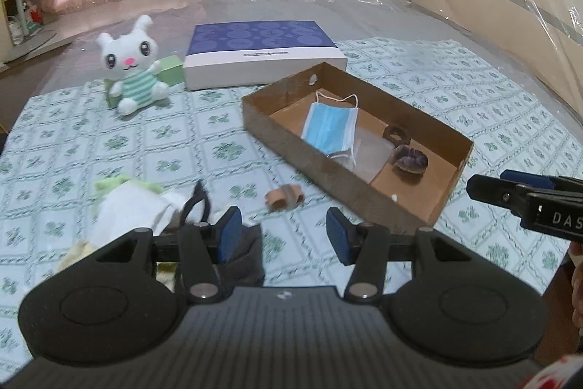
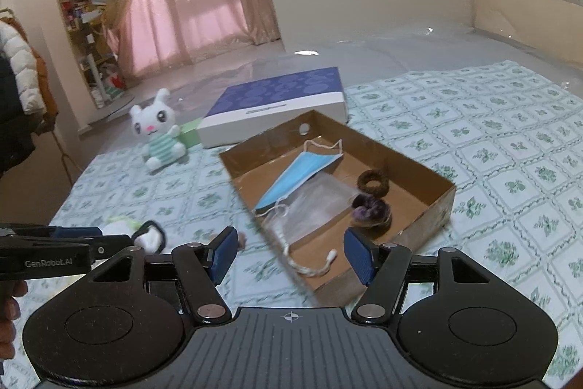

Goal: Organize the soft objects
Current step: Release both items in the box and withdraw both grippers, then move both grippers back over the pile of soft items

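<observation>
Now both of your tongs stand open with nothing between the pads: the left tongs (image 1: 284, 236) above the patterned bedspread (image 1: 437, 90), the right tongs (image 2: 289, 254) over the near corner of the cardboard box (image 2: 442, 203). Inside the box lie a blue face mask (image 1: 329, 128) and two scrunchies (image 2: 373, 183). At ten o'clock sits the plush bunny (image 1: 133, 75).

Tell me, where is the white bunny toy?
The white bunny toy sits upright on the green-patterned cloth, far left in both views, leaning against a small green box, left of the purple-topped box.
</observation>
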`<state>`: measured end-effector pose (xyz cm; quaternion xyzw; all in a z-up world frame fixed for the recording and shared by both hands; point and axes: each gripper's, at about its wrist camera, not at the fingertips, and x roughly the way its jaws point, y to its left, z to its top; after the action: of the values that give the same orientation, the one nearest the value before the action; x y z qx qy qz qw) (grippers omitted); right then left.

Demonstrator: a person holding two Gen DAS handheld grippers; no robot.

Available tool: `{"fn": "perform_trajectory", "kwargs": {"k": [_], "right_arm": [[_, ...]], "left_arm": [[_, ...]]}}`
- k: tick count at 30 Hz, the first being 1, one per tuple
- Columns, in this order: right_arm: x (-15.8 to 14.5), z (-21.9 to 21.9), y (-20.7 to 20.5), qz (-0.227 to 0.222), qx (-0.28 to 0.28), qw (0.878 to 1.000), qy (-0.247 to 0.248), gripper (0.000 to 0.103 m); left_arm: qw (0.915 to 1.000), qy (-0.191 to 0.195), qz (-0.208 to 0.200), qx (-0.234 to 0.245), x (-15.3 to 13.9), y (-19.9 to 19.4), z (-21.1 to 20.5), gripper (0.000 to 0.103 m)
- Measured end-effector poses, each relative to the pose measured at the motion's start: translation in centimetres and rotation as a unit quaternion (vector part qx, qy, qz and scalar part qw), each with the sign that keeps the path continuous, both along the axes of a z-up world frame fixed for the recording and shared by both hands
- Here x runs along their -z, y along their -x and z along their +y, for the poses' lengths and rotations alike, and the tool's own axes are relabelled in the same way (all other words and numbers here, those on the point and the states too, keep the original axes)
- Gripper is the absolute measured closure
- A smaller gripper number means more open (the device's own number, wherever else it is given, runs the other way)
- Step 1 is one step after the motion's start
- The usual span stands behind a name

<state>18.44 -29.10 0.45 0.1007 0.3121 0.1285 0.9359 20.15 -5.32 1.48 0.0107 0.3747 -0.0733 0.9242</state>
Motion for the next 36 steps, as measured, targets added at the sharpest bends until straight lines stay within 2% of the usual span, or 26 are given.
{"fn": "perform_trajectory", "kwargs": {"k": [18,36], "right_arm": [[-0.8,4.5,6.1,0.002,-0.064,0.998,-0.001,0.038],[0.1,9.4,7.9,0.029,-0.108,0.994,0.004,0.038]], "left_arm": [[0.9987,0.001,0.000,-0.051,-1.1,9.8,5.3,0.054],[0.9961,0.010,0.002,-0.087,-0.8,14.0,9.5,0.054]]}}
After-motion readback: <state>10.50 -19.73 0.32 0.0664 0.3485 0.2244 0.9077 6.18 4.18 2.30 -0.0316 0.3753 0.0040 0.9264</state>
